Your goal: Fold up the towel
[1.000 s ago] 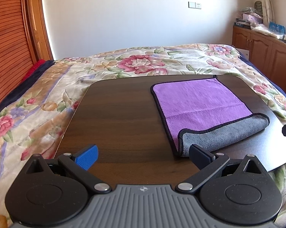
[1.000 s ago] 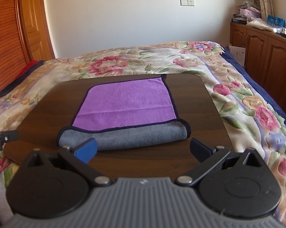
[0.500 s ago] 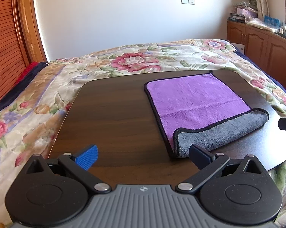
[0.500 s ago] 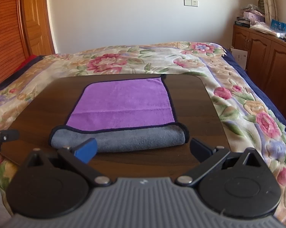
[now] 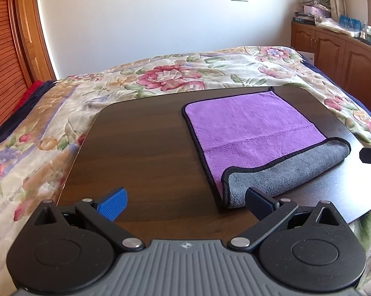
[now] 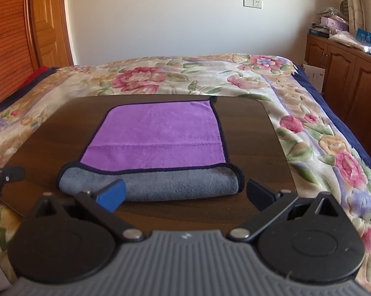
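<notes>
A purple towel (image 5: pixel 254 125) with a grey underside lies on a dark wooden board (image 5: pixel 146 153) on the bed. Its near edge is turned over as a grey band (image 5: pixel 289 172). In the right wrist view the towel (image 6: pixel 158 133) is straight ahead, its grey band (image 6: pixel 175 185) nearest. My left gripper (image 5: pixel 185 201) is open and empty, low over the board, left of the towel's near left corner. My right gripper (image 6: pixel 185 194) is open and empty just in front of the grey band. Each gripper shows at the edge of the other's view.
The board (image 6: pixel 254 128) rests on a floral bedspread (image 5: pixel 175 74). A wooden door (image 5: pixel 5 56) stands at the left. Wooden cabinets (image 6: pixel 345 74) with clutter on top line the right wall. The bed's right edge (image 6: pixel 338 113) drops off beside the cabinets.
Both grippers have stayed open. The views have shifted slightly: the left one swung a little right and the right one drew slightly closer to the grey band. The towel has not moved.
</notes>
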A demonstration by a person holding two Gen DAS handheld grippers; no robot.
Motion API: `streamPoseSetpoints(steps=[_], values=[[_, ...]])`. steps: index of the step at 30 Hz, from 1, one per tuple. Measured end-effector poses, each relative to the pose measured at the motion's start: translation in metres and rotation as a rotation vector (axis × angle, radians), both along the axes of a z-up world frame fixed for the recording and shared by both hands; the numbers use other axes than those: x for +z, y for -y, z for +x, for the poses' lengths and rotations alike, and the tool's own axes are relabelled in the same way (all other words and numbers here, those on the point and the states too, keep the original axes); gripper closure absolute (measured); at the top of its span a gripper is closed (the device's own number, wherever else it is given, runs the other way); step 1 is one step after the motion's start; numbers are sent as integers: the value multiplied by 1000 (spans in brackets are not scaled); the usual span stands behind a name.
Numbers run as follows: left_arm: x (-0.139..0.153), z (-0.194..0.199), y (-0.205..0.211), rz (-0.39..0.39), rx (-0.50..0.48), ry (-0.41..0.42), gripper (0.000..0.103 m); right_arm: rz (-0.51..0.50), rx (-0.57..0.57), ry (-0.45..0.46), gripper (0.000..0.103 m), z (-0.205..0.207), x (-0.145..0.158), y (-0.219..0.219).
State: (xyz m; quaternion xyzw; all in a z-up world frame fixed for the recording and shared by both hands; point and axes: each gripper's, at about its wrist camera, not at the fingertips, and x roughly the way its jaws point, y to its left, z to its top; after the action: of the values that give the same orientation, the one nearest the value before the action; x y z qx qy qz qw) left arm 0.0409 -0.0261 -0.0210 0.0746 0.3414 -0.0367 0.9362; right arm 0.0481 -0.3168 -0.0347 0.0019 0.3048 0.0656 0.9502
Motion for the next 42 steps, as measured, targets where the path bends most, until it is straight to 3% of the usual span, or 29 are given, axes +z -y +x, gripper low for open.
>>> streamPoseSetpoints(steps=[19, 42], values=[[-11, 17, 10, 15, -31, -29, 3, -42, 96, -29, 0, 23, -4, 0], [-25, 38, 17, 7, -44, -61, 3, -44, 89, -49, 0, 54, -12, 19]])
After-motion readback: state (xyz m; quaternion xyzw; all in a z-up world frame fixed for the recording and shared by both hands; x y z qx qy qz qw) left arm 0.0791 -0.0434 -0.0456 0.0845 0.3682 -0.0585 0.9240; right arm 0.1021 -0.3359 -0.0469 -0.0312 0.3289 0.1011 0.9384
